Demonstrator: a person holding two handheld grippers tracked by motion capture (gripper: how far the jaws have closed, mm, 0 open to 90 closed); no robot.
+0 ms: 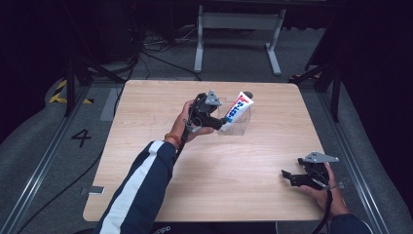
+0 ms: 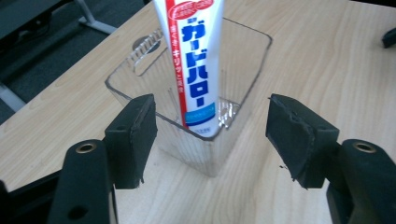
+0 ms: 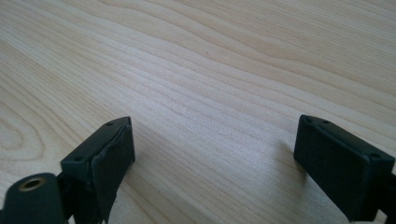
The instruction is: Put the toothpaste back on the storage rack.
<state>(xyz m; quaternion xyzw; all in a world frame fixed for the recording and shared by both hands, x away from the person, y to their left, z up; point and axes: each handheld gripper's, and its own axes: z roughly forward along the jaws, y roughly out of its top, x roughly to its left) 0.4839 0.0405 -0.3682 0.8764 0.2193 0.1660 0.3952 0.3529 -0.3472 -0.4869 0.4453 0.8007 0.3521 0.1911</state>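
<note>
A white toothpaste tube point(image 1: 236, 109) point(image 2: 194, 60) with red and blue print stands leaning inside a clear plastic box point(image 1: 234, 125) point(image 2: 233, 65) near the middle of the wooden table point(image 1: 160, 122). My left gripper point(image 1: 220, 122) point(image 2: 210, 140) hovers just in front of the box, open, its jaws spread wide on either side of the box's near corner and touching nothing. My right gripper point(image 1: 288, 176) point(image 3: 212, 158) rests low at the table's front right, open, with bare wood between its jaws.
Beyond the table's far edge stand a white frame leg point(image 1: 198, 44) and cables on the grey floor. A dark stand point(image 1: 73, 83) is at the far left. The right gripper's tip point(image 2: 388, 37) shows at the right edge of the left gripper view.
</note>
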